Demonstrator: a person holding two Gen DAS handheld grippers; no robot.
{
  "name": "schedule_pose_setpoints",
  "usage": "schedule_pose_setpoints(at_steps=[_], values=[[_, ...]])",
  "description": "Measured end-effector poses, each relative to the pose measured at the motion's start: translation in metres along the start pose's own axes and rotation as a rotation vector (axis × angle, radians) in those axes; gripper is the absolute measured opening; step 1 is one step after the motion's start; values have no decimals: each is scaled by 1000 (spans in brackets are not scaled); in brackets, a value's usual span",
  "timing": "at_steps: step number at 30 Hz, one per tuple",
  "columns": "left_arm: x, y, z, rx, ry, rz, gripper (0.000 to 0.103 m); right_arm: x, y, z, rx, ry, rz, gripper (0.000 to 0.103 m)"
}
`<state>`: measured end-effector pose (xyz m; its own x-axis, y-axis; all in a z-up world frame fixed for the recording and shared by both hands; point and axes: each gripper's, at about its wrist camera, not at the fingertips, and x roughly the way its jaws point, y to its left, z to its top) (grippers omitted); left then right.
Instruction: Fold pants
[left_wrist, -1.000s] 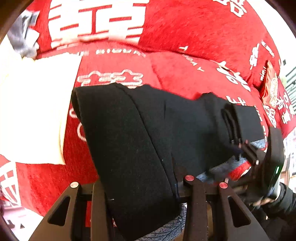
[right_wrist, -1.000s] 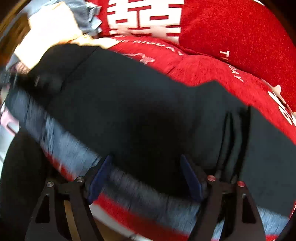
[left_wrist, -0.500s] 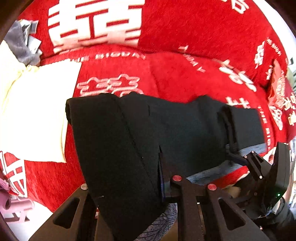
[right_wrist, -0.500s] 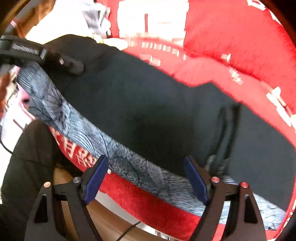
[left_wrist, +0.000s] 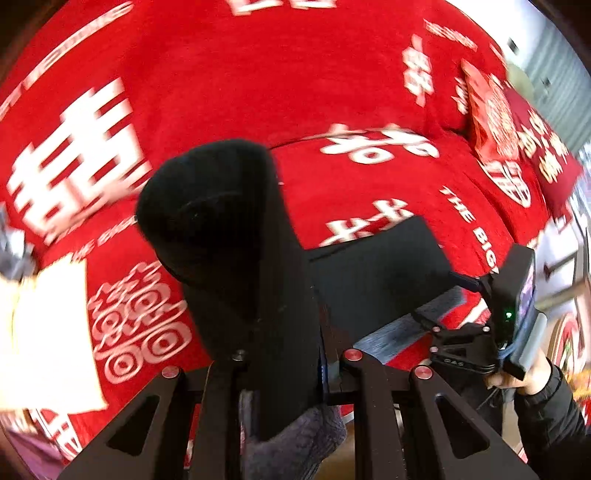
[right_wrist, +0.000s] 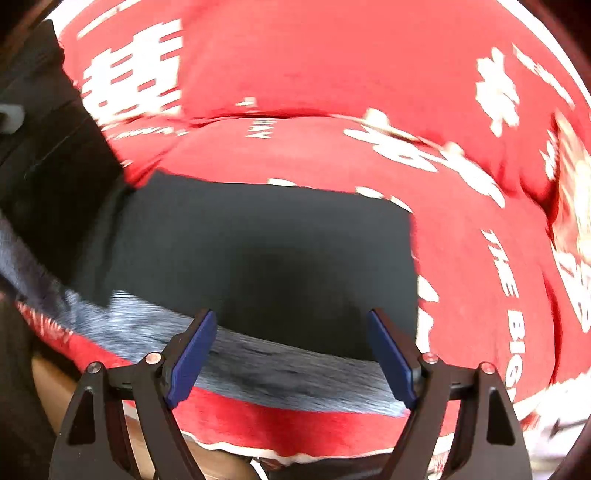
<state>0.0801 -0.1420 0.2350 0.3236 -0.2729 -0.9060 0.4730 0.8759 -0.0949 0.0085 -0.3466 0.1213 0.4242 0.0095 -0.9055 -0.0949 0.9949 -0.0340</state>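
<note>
Black pants with a grey fleece lining lie on the red sofa cover (left_wrist: 332, 92). My left gripper (left_wrist: 291, 354) is shut on one end of the pants (left_wrist: 229, 229) and holds it up, so that the cloth stands in a rounded fold before the camera. The rest of the pants (right_wrist: 273, 251) lies flat, with a strip of grey lining (right_wrist: 258, 365) along its near edge. Over that edge my right gripper (right_wrist: 291, 354) is open, its blue pads (right_wrist: 192, 354) wide apart and off the cloth. The right gripper's black body (left_wrist: 509, 317) shows at the right of the left wrist view.
A cream cloth (left_wrist: 48, 332) lies on the sofa at the left. A red patterned cushion (left_wrist: 495, 122) leans at the far right. A person's hand and dark sleeve (left_wrist: 539, 384) hold the right gripper. The sofa's front edge (right_wrist: 258, 439) runs just below the pants.
My left gripper has risen and swung to the right with the pants' end, lifting it off the sofa. The right gripper has moved right along the near edge to the pants' other end.
</note>
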Motion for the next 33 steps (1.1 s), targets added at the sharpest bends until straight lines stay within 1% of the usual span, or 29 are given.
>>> schedule_pose_setpoints(at_steps=[3,4,7,10,13,14,15,16,17,18,19,20,21,22,23,24,25,26,28,29,31,33], values=[[15,-54,24,94,13,-15,18,-4,-16,-11,35,-3,-3,86],[25,-76,33,130,26,-16,18,-4,-21,-14,33,-4,-9,86],[64,-117,45,183,75,-3,18,1,-34,-21,32,2,-16,86],[121,-144,47,195,164,26,19,3,-44,-33,47,15,-8,86],[174,-150,40,172,251,65,22,5,-49,-45,55,29,19,86],[185,-151,37,157,255,63,25,5,-49,-48,51,33,22,86],[186,-153,36,151,232,58,35,6,-49,-51,45,37,26,86],[184,-156,34,148,223,42,42,7,-49,-52,41,38,31,86],[183,-160,35,150,234,19,58,6,-48,-54,36,36,41,86],[181,-164,35,160,246,-1,67,5,-48,-55,32,31,52,86],[176,-167,35,175,256,-12,67,4,-48,-55,29,27,59,86],[167,-170,36,192,244,-5,67,2,-48,-56,26,17,68,86],[156,-170,38,201,225,-6,67,-1,-48,-56,25,5,77,86],[147,-169,40,200,211,-25,67,-4,-50,-55,26,-9,92,86],[132,-163,41,188,184,-70,67,-7,-53,-55,32,-22,112,86],[120,-156,43,176,162,-102,77,-9,-56,-55,39,-32,129,86],[108,-146,43,153,139,-114,84,-13,-58,-55,46,-45,150,86],[95,-131,41,120,102,-107,91,-18,-62,-54,52,-60,169,86],[76,-104,34,68,40,-116,91,-31,-70,-54,63,-92,188,86],[70,-88,28,33,33,-122,91,-36,-73,-54,70,-108,201,89],[70,-59,15,-29,21,-92,92,-51,-76,-55,90,-145,216,94],[84,-32,1,-81,25,-1,92,-57,-84,-50,137,-176,225,94]])
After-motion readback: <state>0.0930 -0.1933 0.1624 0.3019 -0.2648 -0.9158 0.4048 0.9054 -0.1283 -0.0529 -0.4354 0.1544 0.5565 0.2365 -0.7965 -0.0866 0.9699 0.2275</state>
